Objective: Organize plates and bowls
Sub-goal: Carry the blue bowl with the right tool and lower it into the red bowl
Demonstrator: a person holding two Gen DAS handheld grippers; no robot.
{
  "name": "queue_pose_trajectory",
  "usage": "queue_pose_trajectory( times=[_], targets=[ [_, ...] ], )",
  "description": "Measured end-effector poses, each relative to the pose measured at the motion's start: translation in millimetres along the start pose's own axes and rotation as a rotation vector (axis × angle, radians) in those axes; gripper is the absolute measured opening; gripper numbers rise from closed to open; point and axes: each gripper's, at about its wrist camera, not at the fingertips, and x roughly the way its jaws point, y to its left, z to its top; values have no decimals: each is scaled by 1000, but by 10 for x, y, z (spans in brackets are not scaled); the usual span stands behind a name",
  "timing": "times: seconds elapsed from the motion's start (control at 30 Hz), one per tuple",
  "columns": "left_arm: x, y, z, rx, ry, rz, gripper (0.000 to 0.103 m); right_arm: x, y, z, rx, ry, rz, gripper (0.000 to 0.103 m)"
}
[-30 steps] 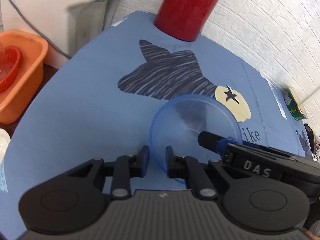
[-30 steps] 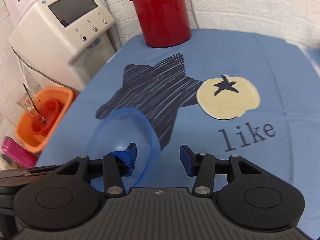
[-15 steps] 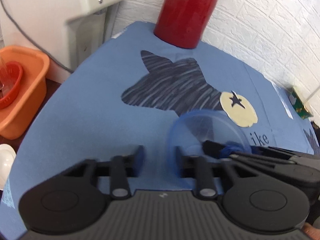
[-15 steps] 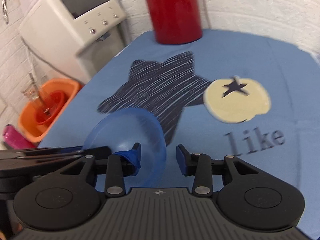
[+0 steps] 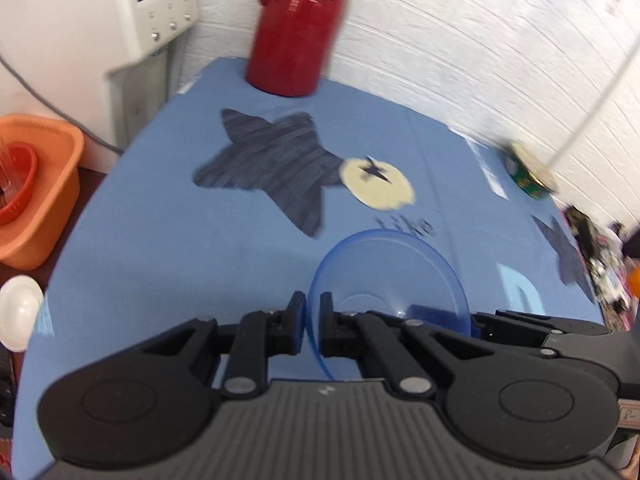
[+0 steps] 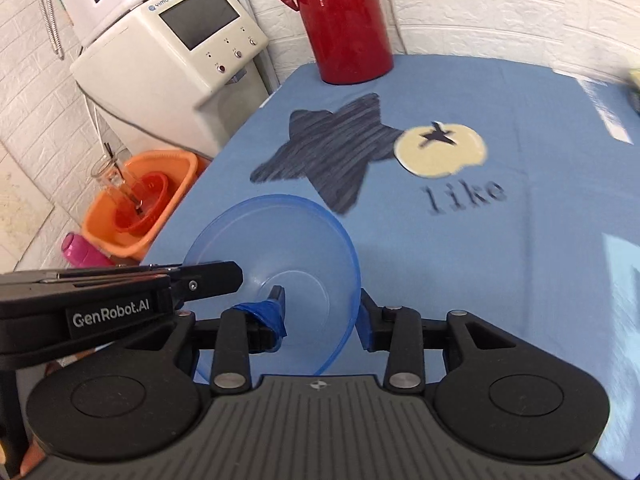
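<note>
Above the near part of a surface (image 6: 500, 280) covered by a blue cloth printed with a dark star, a pale circle and the word "like", a translucent blue bowl (image 6: 280, 264) is held tilted between two handheld tools. The left claw (image 5: 309, 322) is pinched narrow on the bowl's rim, one finger outside the wall and one inside. The right claw (image 6: 320, 316) stands wide, its jaws straddling the opposite wall of the bowl without clearly clamping it; one fingertip, wrapped in blue tape, sits inside the bowl. The left-wrist view is blurred.

At the far end of the surface stands a red thermos jug (image 6: 344, 20), next to a white water dispenser (image 6: 168, 60). Below the surface's left edge an orange basin (image 6: 136, 200) holds a red bowl (image 6: 144, 200) and a clear glass.

Progress looks early: only this blue bowl is in hand, and it has not been set down or stacked. No plates can be seen on the surface, so how much sorting remains cannot be judged.
</note>
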Motion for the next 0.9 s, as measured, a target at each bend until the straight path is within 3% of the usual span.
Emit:
queue_pose_trajectory(
  times=[0.2,0.33,0.5,0.67,0.73,0.83,0.9],
  targets=[
    [-445,-657,-780,70,57,-145,0,-967,-202,-852,26,11,-87,24],
    [-613,-1100,-1362,138,79,-207,0,-1404,-356,-1418,70,4,-146,25],
    [-688,-1429,-1874,218,81,-182,0,-1548,-465,-1873,107,3,-159,25],
    [-612,-1461,-2052,235,96,-148,1,-1486,-527,-2049,103,-7,-148,26],
    [-578,-1441,-2076,226,104,-152,5,-1483,-543,-2093,104,-19,-144,25],
    [-579,-1430,-2086,218,98,-179,30,-1534,-563,-2137,121,-50,-139,24],
    [-600,-1452,-2090,233,76,-181,32,-1570,-561,-2167,114,-74,-146,24]
  ],
)
